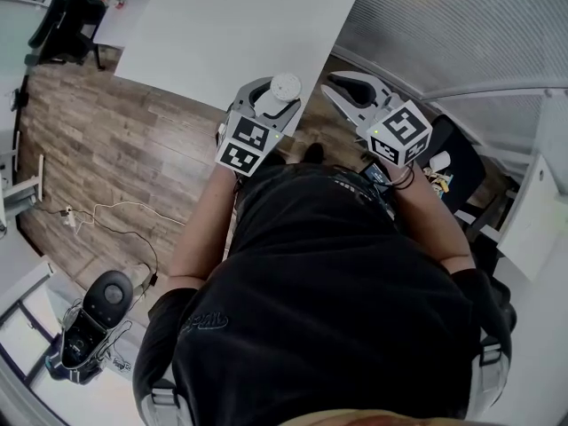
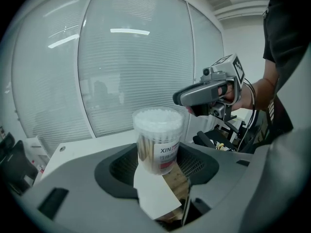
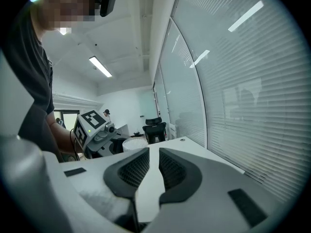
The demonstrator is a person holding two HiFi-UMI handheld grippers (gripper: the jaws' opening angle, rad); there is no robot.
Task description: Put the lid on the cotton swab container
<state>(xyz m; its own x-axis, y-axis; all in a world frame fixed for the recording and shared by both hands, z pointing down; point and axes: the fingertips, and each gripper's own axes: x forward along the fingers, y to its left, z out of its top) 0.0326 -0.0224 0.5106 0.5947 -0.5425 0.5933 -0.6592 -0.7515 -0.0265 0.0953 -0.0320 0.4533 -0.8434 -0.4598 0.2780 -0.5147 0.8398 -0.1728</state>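
Observation:
My left gripper (image 1: 271, 96) is shut on the cotton swab container (image 2: 158, 140), a clear tub with a printed label and packed white swab heads at its top. The tub stands upright between the jaws, held by its lower half. I cannot tell whether a clear lid covers it. From above, its round white top (image 1: 286, 85) hangs over the near edge of the white table (image 1: 240, 34). To its right, my right gripper (image 1: 348, 91) is lifted off the table. Its jaws (image 3: 154, 161) are open by a narrow slit, with nothing seen between them.
A curved wall of window blinds (image 1: 444, 25) runs along the far right. Wood floor with a loose cable (image 1: 115, 220) and a black device (image 1: 102, 313) lies to the left. A black office chair (image 1: 67, 20) stands far left; another dark chair (image 1: 461, 171) with small items stands at the right.

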